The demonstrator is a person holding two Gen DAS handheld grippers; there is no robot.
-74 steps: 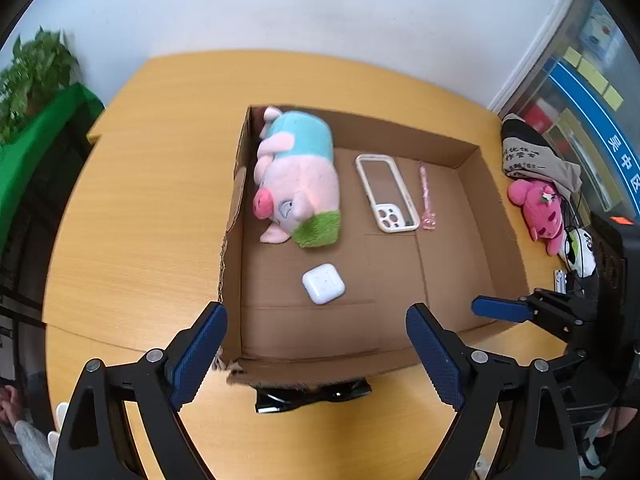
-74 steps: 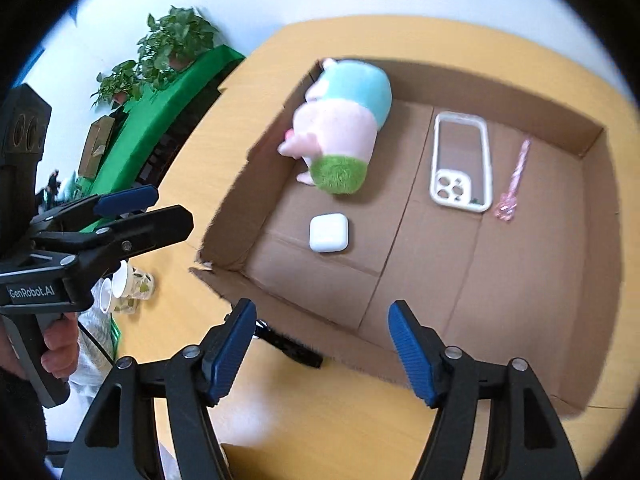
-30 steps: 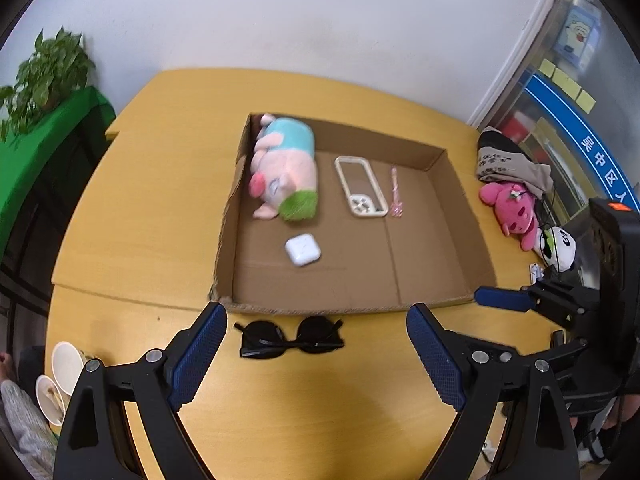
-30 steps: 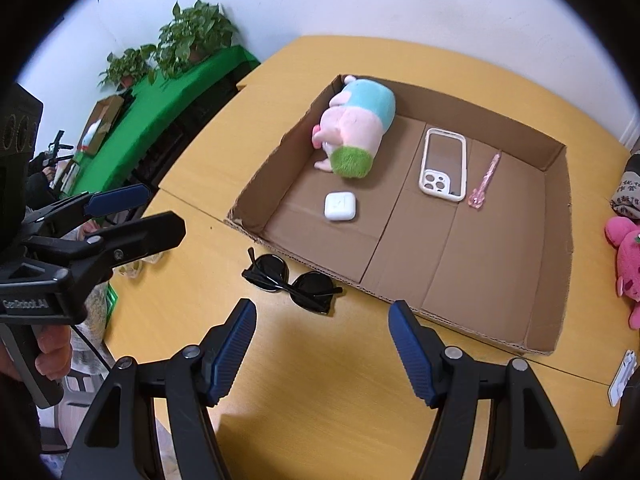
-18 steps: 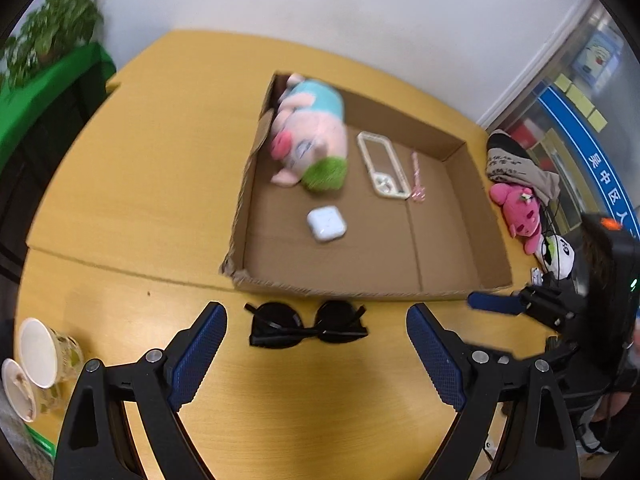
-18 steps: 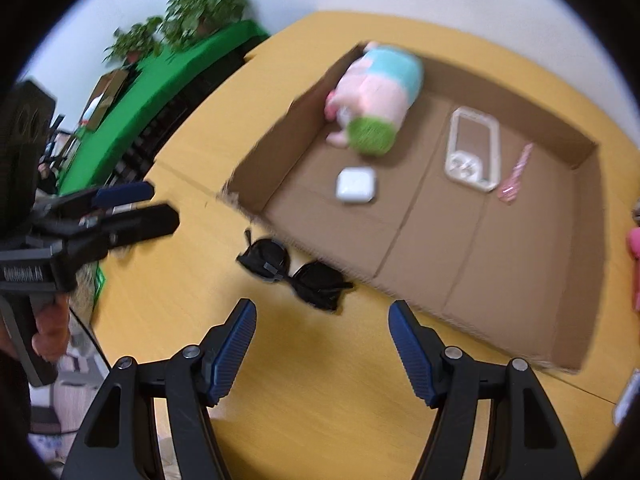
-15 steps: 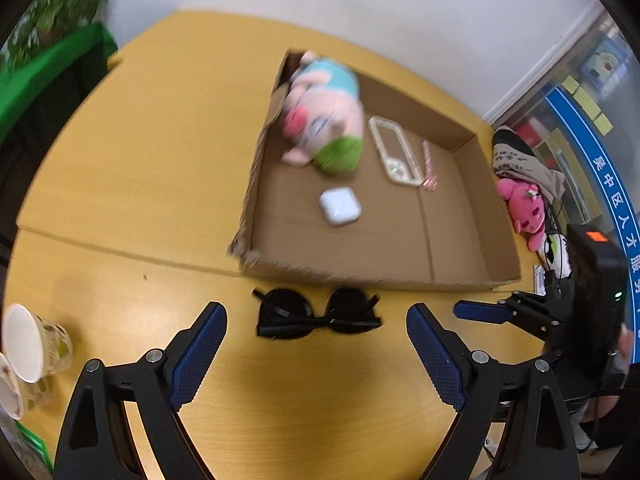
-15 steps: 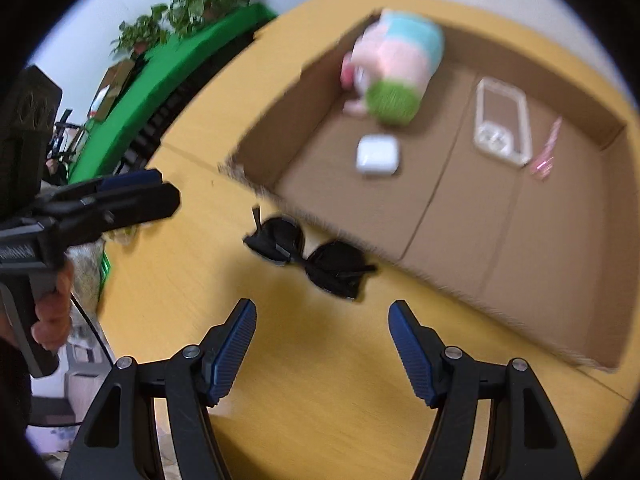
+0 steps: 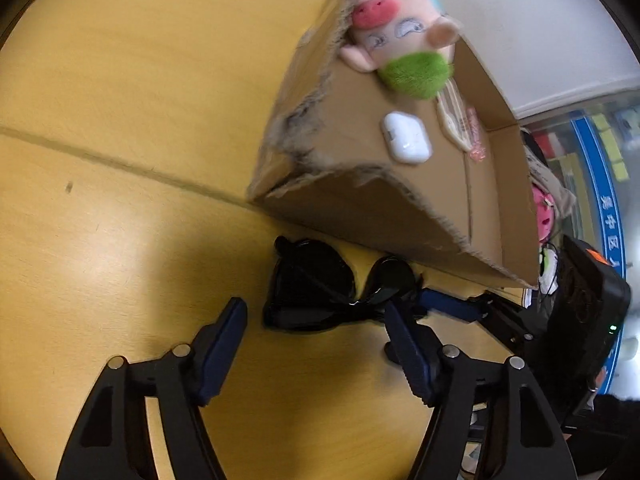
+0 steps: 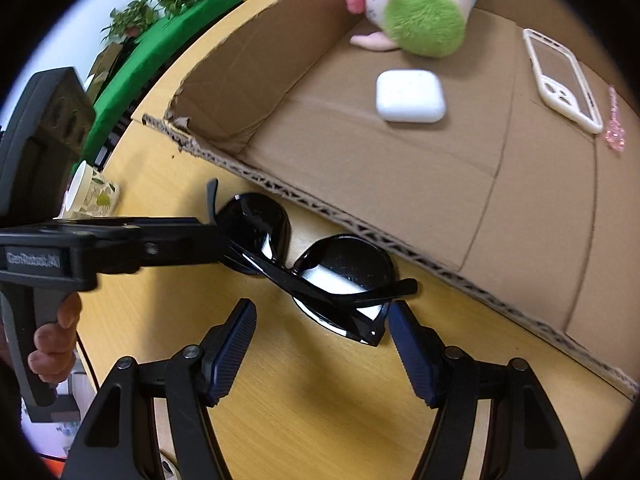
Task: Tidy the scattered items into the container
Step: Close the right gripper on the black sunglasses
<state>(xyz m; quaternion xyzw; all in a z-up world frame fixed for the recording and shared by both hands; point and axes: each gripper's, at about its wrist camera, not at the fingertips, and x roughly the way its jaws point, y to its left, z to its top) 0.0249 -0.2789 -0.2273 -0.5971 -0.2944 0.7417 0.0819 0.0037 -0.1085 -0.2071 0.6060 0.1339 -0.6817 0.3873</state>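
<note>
Now folded black sunglasses [image 10: 320, 276] just ahead of both grippers' parted jaws, unclamped; left gripper [image 9: 316, 344] jaws just narrowing; right gripper [image 10: 320, 344] apart.

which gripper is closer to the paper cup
Left. The left gripper, jaws just closing around the sunglasses, is beside the paper cup; the right gripper is farther, at their other end.

I get bright, even light on both views. Motion blur smears the cardboard box [image 9: 372, 216] and plush pig [image 9: 394, 36] in my left view. Sunglasses [image 10: 320, 268] lenses mirror white glare. Fisheye bends everything, with black corners.
</note>
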